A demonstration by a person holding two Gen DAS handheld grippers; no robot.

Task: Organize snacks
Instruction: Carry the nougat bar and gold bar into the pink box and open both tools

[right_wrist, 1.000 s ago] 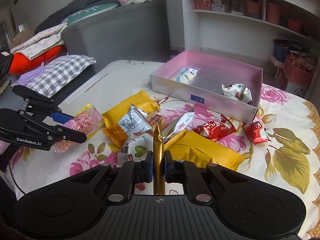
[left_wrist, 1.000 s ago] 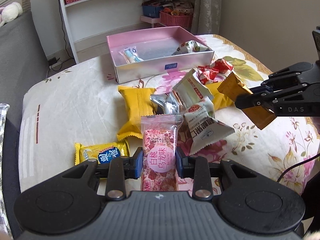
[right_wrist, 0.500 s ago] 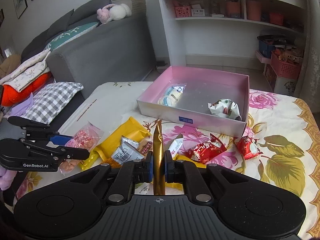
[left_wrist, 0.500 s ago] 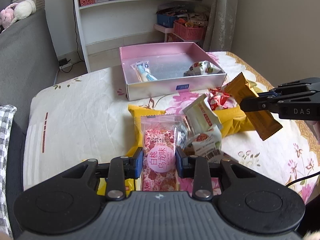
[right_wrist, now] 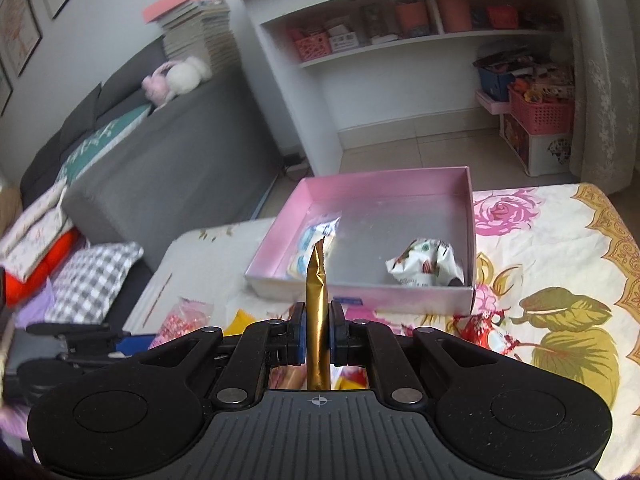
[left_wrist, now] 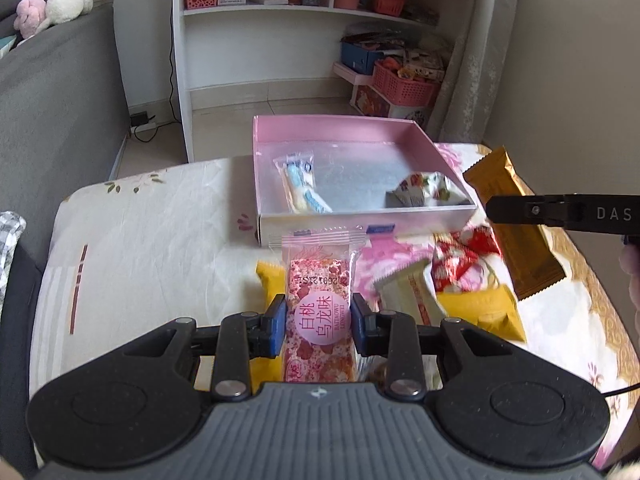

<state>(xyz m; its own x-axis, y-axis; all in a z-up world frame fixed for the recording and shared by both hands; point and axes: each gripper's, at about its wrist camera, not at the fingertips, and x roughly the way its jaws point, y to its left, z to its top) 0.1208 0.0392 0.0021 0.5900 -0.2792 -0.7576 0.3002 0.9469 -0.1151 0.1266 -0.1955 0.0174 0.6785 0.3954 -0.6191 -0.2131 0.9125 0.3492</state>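
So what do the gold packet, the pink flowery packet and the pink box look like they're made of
Gold packet: metallised foil film by the look, shiny, with crimped serrated ends. Pink flowery packet: clear glossy plastic film, contents showing through, flat sealed top. Pink box: probably cardboard, with thin straight walls and a matte pink inside; its floor looks slightly reflective.

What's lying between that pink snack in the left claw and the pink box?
Only bare flowered cloth shows between the pink snack and the pink box, in the left wrist view.

Floral-clothed table (left_wrist: 140, 240) bears pink box (left_wrist: 360, 222) and loose snack packets (left_wrist: 476, 312).
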